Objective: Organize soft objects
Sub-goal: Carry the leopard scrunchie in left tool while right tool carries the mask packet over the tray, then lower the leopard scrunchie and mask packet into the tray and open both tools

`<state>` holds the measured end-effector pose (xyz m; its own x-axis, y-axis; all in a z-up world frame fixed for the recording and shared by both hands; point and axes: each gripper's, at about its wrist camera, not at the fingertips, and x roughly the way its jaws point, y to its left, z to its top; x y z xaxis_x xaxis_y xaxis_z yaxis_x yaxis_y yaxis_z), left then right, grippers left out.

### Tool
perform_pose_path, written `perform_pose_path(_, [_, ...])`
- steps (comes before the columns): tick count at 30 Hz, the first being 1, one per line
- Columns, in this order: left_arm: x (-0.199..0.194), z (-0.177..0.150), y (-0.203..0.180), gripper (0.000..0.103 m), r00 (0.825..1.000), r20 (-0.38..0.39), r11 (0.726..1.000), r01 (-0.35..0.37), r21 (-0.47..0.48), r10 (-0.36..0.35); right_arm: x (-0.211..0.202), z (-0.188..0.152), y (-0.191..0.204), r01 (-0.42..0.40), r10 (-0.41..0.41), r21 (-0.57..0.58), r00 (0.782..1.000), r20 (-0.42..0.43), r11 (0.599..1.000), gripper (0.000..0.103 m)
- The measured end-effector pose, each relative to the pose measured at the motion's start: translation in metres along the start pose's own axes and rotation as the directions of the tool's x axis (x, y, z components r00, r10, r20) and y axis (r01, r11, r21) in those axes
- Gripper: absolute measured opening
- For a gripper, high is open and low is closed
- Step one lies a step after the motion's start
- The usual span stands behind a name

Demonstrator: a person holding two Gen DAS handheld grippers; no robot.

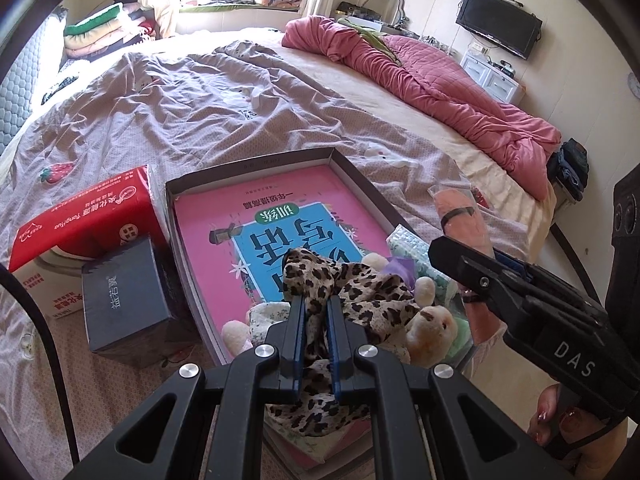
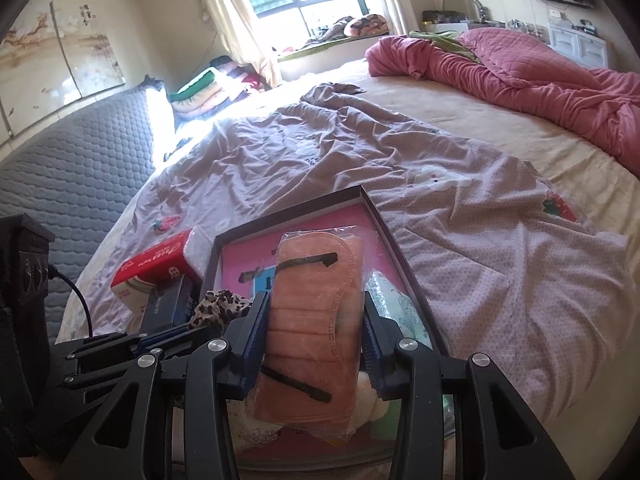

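My left gripper [image 1: 316,304] is shut on a leopard-print scrunchie [image 1: 360,292], held just over the near end of a shallow dark box [image 1: 256,160] lined with a pink book [image 1: 208,240]. A small plush bear [image 1: 434,326] and a green packet [image 1: 416,254] lie in the box beside it. My right gripper [image 2: 316,308] is shut on a clear-wrapped pack of orange face masks [image 2: 312,320], hanging above the same box [image 2: 288,210]. In the left wrist view that gripper [image 1: 472,264] enters from the right with the mask pack [image 1: 460,216]. The scrunchie [image 2: 218,308] shows at the left of the right wrist view.
A red tissue pack [image 1: 84,220] and a dark blue carton [image 1: 124,292] sit left of the box on the crumpled pale sheet [image 1: 200,100]. A pink quilt [image 1: 440,80] is heaped at the bed's far right. Folded blankets [image 1: 104,32] are stacked by the headboard. A hand [image 1: 556,416] grips the right tool.
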<state>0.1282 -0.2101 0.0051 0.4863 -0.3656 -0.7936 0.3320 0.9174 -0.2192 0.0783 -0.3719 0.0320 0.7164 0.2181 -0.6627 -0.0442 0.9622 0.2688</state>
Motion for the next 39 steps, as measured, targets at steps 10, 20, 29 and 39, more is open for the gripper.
perform_pose_path(10, [0.008, 0.001, -0.001, 0.010, 1.000, -0.010, 1.000, -0.009, 0.016, 0.009, 0.027, -0.005, 0.006, 0.001, -0.003, -0.034, 0.998, -0.065, 0.999, 0.044])
perform_pose_path(20, [0.010, 0.001, 0.001, 0.010, 1.000, -0.017, 1.000, -0.008, 0.014, 0.008, 0.040, -0.008, 0.004, 0.008, -0.011, -0.037, 0.997, -0.079, 0.999, 0.045])
perform_pose_path(29, [0.010, 0.002, 0.001, 0.010, 1.000, -0.016, 1.000, -0.007, 0.018, 0.008, 0.041, -0.008, 0.002, -0.009, 0.008, -0.019, 0.997, -0.076, 1.000, 0.046])
perform_pose_path(39, [0.009, 0.002, 0.000, 0.010, 1.000, -0.010, 1.000, -0.008, 0.023, 0.008, 0.035, -0.007, 0.006, -0.011, 0.009, -0.024, 0.998, -0.064, 1.000, 0.046])
